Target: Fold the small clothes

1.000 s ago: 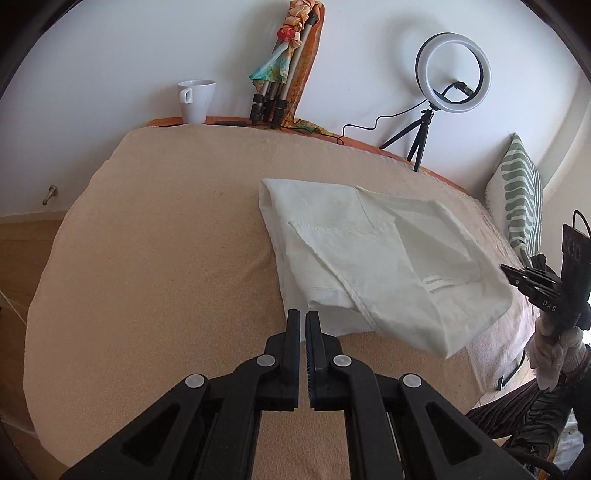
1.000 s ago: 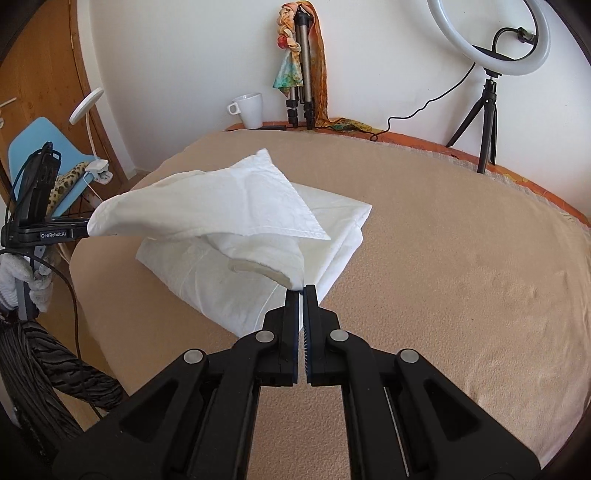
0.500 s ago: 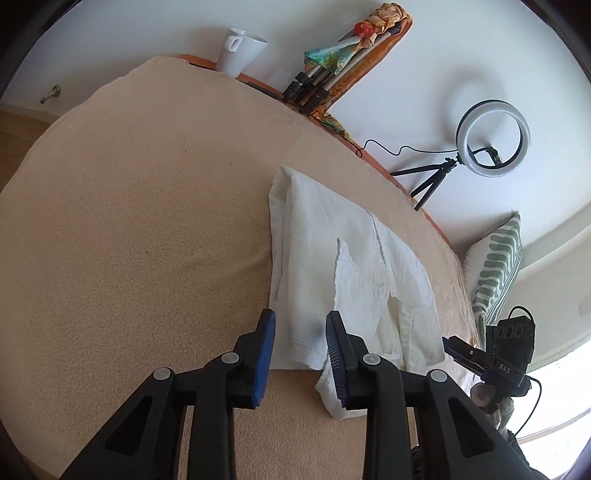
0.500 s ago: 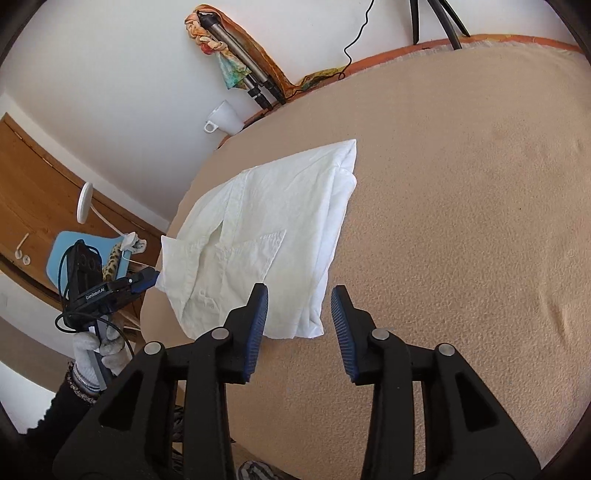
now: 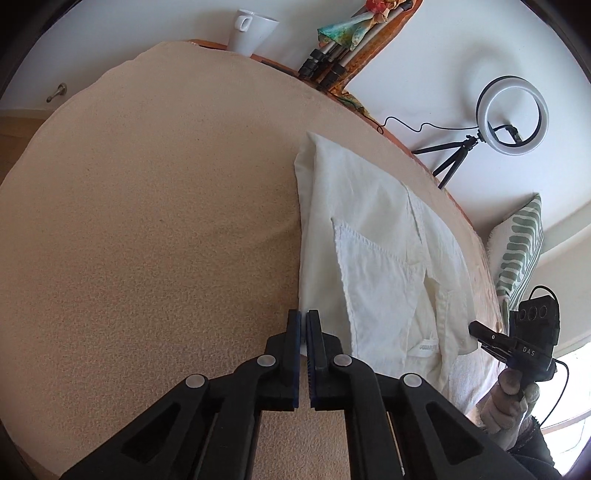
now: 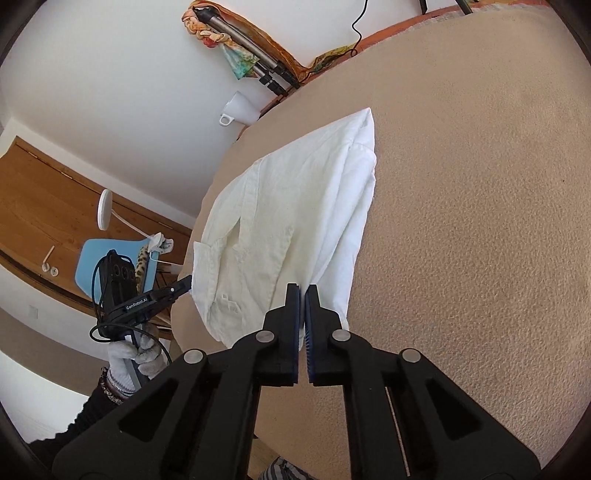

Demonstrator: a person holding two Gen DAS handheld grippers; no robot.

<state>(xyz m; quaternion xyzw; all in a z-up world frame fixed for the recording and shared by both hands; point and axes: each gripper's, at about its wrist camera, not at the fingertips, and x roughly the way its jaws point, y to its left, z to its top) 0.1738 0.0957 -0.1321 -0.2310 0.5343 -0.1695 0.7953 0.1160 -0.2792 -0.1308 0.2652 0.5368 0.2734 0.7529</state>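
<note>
A white shirt [image 5: 373, 254] lies folded into a long strip on the beige cloth-covered table [image 5: 147, 221]. It also shows in the right wrist view [image 6: 295, 221]. My left gripper [image 5: 304, 325] is shut on the near left corner of the shirt. My right gripper [image 6: 303, 299] is shut on the shirt's other near corner. Each gripper shows in the other's view, at the shirt's near end: the right one [image 5: 480, 330], the left one [image 6: 184, 284].
A white mug [image 5: 251, 31], a folded tripod wrapped in a colourful scarf [image 5: 343, 40] and a ring light [image 5: 511, 114] stand at the table's far edge. A green patterned pillow [image 5: 521, 247] lies to the right. A blue chair [image 6: 110, 262] stands beyond the table's left edge.
Both grippers were shut holding the shirt's fold up, then open with the shirt laid flat. Now both have shut again on the shirt's near corners.
</note>
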